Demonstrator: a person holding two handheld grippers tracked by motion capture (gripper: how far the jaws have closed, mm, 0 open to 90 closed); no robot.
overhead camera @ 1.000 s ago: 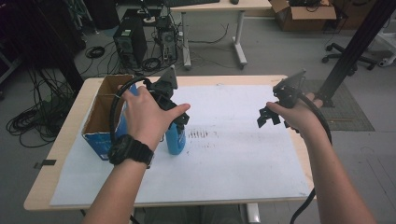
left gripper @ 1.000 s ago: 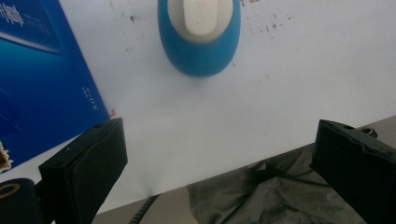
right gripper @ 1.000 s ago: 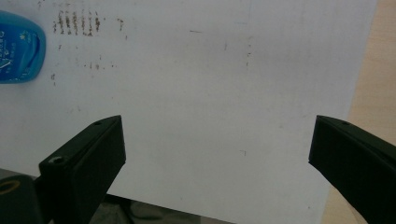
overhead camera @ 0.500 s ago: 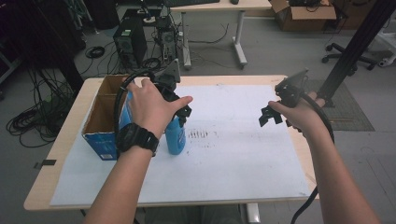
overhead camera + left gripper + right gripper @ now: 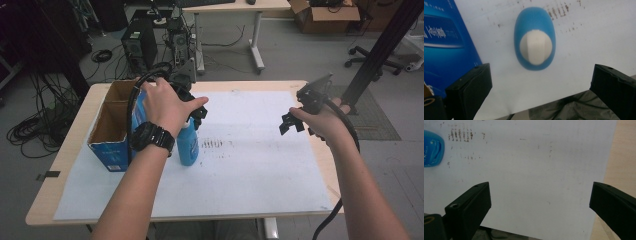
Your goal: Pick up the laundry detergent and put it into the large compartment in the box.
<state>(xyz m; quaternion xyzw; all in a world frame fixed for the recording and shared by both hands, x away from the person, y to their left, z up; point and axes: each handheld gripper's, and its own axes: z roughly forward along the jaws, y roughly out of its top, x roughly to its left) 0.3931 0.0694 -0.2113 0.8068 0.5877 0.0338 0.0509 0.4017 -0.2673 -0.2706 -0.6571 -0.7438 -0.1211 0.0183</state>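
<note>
Landmark: blue bottle (image 5: 188, 142), upright on the white paper sheet (image 5: 250, 165) that covers the wooden table (image 5: 60, 165). White cap; in the high view the cap and shoulder are hidden behind the left hand (image 5: 165, 102). In the left gripper view the bottle (image 5: 534, 41) is seen from straight above, its label not readable.

Left gripper (image 5: 192, 107): held above the bottle, largely covered by the hand in the high view. In the left gripper view (image 5: 539, 92) its two black jaws stand wide apart, released, holding nothing, with the bottle top between and beyond them, not touched. A dark crumpled surface at the bottom edge of that view is hard to make out.

Cardboard box (image 5: 112, 130): blue outside, brown inside, open top, just beside the bottle on its left. Contents not discernible. In the left gripper view one blue printed wall (image 5: 449, 47) is cut off by the frame edge.

Right gripper (image 5: 292, 122): well apart from the bottle, to its right, over the paper. In the right gripper view (image 5: 540, 205) jaws spread wide, released, empty; the bottle (image 5: 432, 148) is cut off at the upper left edge.

Dark smudge marks (image 5: 215, 145) on the paper, just right of the bottle.

Black wristwatch (image 5: 152, 137) on the left wrist, near the bottle.
</note>
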